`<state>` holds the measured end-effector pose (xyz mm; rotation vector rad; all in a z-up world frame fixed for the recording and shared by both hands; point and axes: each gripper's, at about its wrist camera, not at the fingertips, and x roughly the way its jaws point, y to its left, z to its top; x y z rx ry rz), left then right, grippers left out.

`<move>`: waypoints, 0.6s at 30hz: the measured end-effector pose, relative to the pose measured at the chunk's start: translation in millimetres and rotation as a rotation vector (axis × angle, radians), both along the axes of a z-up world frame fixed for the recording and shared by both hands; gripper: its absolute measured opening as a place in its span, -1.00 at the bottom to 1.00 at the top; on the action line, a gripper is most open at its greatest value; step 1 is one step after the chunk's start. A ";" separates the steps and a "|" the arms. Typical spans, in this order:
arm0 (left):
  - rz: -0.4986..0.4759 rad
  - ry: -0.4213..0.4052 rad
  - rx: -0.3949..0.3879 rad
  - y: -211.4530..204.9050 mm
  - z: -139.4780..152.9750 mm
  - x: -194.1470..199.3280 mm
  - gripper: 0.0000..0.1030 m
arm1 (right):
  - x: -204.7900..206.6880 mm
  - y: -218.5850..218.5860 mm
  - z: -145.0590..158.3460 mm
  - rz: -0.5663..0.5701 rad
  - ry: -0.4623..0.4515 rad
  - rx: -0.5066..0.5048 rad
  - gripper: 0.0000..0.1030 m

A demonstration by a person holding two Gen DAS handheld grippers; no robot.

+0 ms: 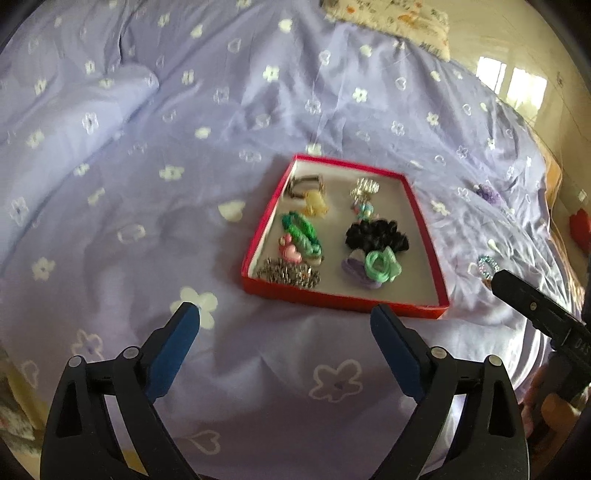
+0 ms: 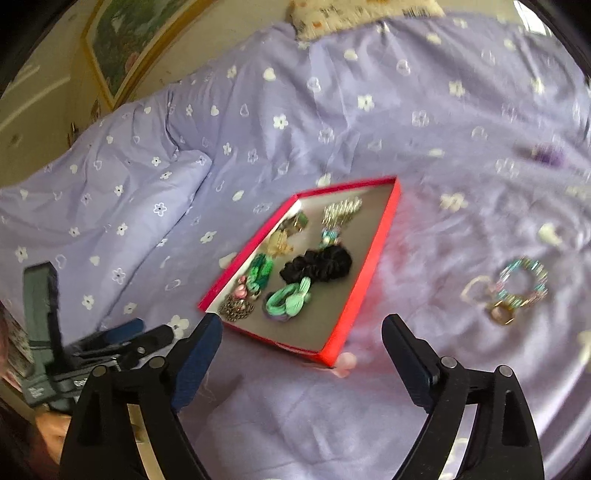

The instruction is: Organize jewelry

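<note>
A red tray (image 1: pixel 424 229) (image 2: pixel 373 258) lies on the lilac bedspread and holds several pieces: a black scrunchie (image 1: pixel 376 234) (image 2: pixel 317 264), a mint hair tie (image 1: pixel 382 264) (image 2: pixel 290 299), a green bracelet (image 1: pixel 301 230), a silver chain (image 1: pixel 288 273). A beaded bracelet (image 2: pixel 522 282) (image 1: pixel 485 266) lies loose on the bed right of the tray. A purple piece (image 2: pixel 548 152) (image 1: pixel 487 194) lies farther back. My left gripper (image 1: pixel 284 314) is open and empty just in front of the tray. My right gripper (image 2: pixel 301 326) is open and empty by the tray's near corner.
A floral pillow (image 1: pixel 391 18) lies at the head of the bed. A folded duvet ridge (image 2: pixel 110 206) rises on the left. A framed picture (image 2: pixel 129 33) hangs on the wall. The bed's right edge (image 1: pixel 554 177) drops off near a red object (image 1: pixel 580 227).
</note>
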<state>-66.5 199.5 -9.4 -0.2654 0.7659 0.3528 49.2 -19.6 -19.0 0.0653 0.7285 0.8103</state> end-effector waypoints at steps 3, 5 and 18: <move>0.009 -0.042 0.075 -9.5 16.4 -6.8 0.96 | -13.1 -3.7 16.8 -0.025 -0.109 -0.030 0.86; 0.019 -0.073 0.112 -14.8 26.9 -11.5 1.00 | -21.2 -5.4 28.4 -0.042 -0.163 -0.049 0.93; 0.041 -0.072 0.160 -24.1 4.6 -10.6 1.00 | -32.8 -0.1 9.2 -0.037 -0.202 -0.064 1.00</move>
